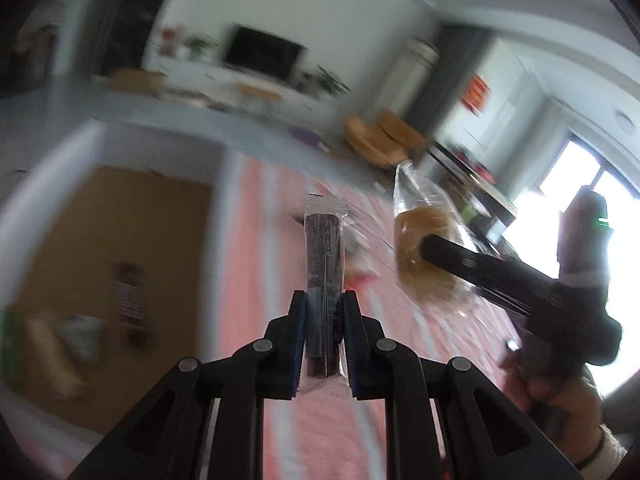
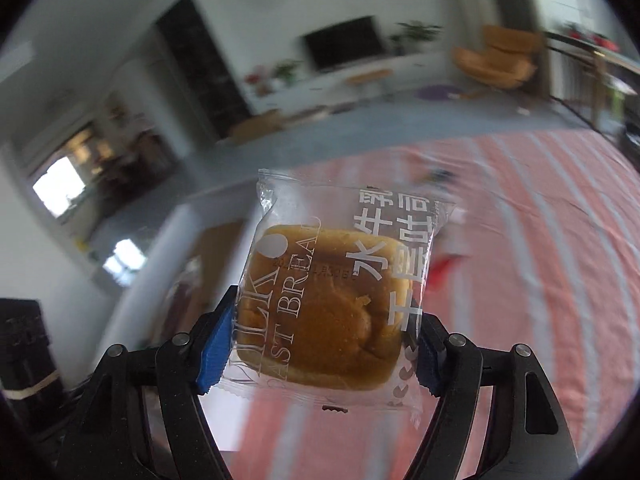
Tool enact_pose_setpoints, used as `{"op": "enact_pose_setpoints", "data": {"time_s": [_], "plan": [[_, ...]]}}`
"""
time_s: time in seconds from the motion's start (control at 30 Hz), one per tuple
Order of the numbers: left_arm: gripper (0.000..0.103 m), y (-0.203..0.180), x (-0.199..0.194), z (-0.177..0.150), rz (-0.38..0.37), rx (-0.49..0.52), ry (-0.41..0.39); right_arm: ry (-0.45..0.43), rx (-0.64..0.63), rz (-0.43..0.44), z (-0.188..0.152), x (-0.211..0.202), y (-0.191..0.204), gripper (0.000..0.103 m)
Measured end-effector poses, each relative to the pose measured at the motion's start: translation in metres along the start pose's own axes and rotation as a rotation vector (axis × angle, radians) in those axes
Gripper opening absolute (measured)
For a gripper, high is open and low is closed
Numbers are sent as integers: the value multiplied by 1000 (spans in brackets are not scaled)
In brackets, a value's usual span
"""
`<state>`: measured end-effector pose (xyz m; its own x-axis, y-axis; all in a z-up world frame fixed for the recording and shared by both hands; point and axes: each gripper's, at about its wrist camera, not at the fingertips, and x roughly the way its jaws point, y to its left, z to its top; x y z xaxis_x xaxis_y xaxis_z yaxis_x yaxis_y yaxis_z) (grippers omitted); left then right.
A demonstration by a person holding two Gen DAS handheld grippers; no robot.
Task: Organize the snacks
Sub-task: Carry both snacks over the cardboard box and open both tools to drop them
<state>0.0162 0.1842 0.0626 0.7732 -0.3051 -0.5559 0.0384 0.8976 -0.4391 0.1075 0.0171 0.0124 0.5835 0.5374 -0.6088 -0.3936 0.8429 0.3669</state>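
Note:
My left gripper is shut on a dark snack bar in a clear wrapper, held upright above the pink striped cloth. My right gripper is shut on a clear packet of toast bread, also held in the air. The right gripper and its bread packet also show at the right of the left wrist view. A white-walled box with a brown floor lies to the left and holds another dark bar and other blurred snacks.
More blurred wrapped snacks lie on the striped cloth beyond the bar. The box wall shows left of the bread in the right wrist view. A living room with a TV and an orange chair lies behind.

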Motion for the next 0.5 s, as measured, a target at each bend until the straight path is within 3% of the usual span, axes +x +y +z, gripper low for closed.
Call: {"op": "enact_pose_setpoints", "data": {"time_s": [0.1,0.17,0.2,0.23,0.27,0.33,0.43,0.5], "plan": [[17,50,-35,10,183,-44,-69,36,-66,156,1,29,64,77],[19,78,-44,9,316,-57,-73,77,-118,242,-6,51,94,80],[23,92,-46,7,392,-60,-71,141,-156,272,-12,73,111,80],[41,103,-46,5,453,-66,-63,209,-174,269,-18,90,119,82],[67,115,-47,1,512,-86,-49,252,-176,265,-24,101,122,82],[80,128,-48,-5,545,-126,-50,258,-159,284,-31,105,117,82],[81,127,-47,-11,545,-156,-76,219,-149,280,-36,89,95,82],[81,112,-39,-11,511,-130,-75,150,-163,216,-38,72,68,82]]}}
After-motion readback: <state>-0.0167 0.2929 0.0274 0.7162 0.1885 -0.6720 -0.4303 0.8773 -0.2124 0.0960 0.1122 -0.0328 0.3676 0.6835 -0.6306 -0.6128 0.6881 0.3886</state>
